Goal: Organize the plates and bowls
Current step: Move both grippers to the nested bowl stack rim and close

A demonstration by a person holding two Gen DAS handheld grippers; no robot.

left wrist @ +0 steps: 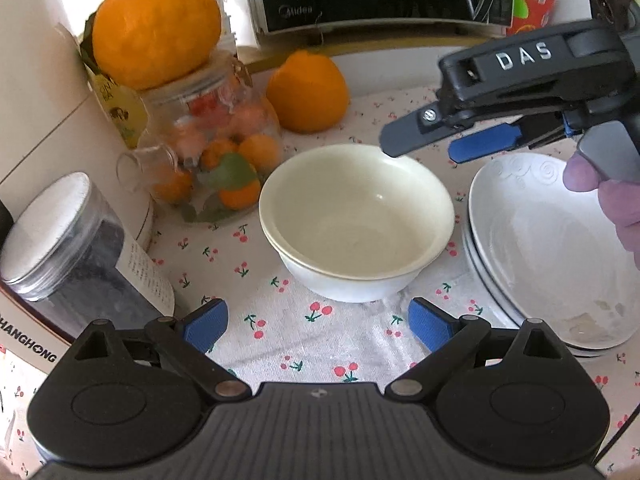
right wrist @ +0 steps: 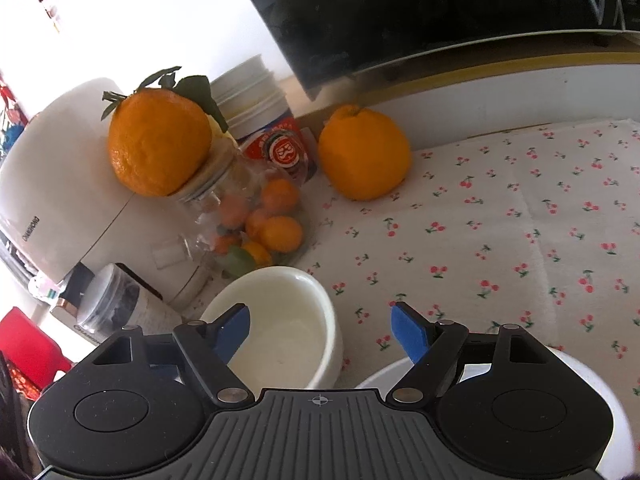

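Two open tongs (left wrist: 318,326) (right wrist: 320,330), two nested bowls (left wrist: 356,220), three stacked plates (left wrist: 540,248)

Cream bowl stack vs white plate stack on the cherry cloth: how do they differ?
The cream bowl stack is deep with steep walls; the white plate stack is shallow and wider. The bowls look plain and cream inside; the top plate is whiter, with embossed swirls near its rim and a smear near its front edge. The bowls sit left of the plates. Both are nested, upright and ungripped.
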